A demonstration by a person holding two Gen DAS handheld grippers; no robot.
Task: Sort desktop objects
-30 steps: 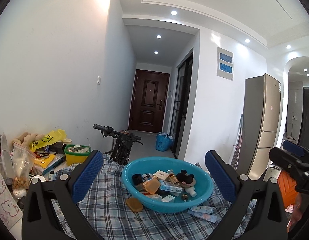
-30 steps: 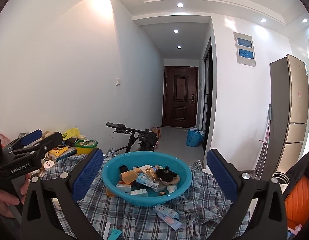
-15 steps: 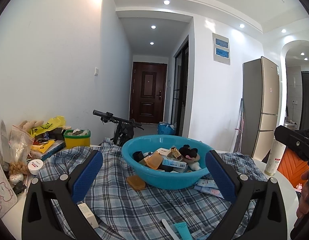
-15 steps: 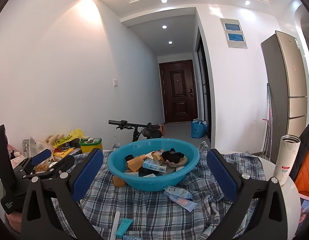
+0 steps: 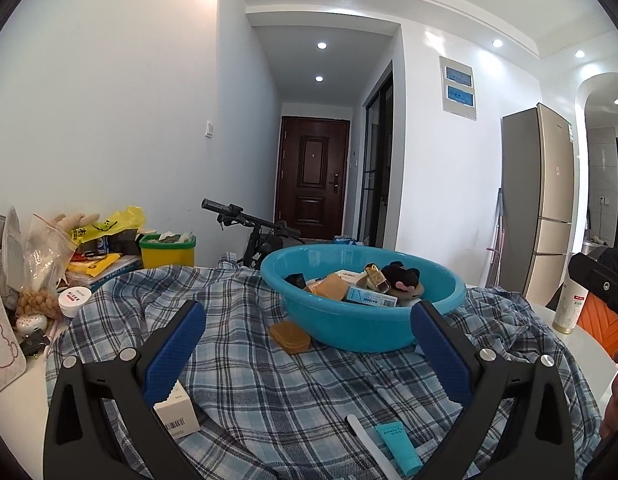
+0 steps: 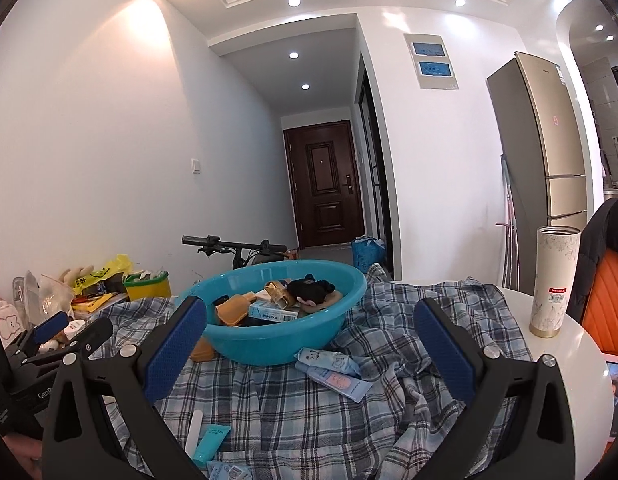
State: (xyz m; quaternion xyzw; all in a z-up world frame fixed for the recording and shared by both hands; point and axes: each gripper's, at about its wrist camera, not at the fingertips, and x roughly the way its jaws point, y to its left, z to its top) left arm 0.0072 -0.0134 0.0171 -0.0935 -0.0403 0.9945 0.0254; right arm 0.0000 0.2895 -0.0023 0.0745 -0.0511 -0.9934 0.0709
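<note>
Listing what we see on the table (image 6: 565, 344), which is white, round-edged and mostly draped with a blue plaid cloth (image 5: 293, 396):

- Teal plastic basin (image 5: 349, 328), upright at the far middle of the cloth, holding an orange case, a blue-and-white carton, a gold bottle and a black plush toy (image 5: 403, 276), all heaped together
- Orange soap-like case (image 5: 289, 336), flat on the cloth, just beside the basin's left foot
- Two pale blue tubes (image 6: 333, 370), lying crossed on the cloth at the basin's near right side
- Teal tube (image 5: 401, 442) and a white strip (image 5: 365, 440), side by side near the front edge
- White carton with a barcode (image 5: 177, 408), on the cloth, partly hidden by the left tool's finger
- White patterned flask (image 6: 553, 280), upright on bare table at the right, well apart from the basin
- Yellow bin with green rim (image 5: 168, 252), a white jar (image 5: 73, 300), clear bags and yellow packets, crowded at the left edge

We hold both tools above the near cloth. Left tool (image 5: 309, 344): jaws spread wide, nothing between the blue pads. Right tool (image 6: 309, 344): jaws likewise spread wide, gripping nothing; the basin sits beyond its left finger
</note>
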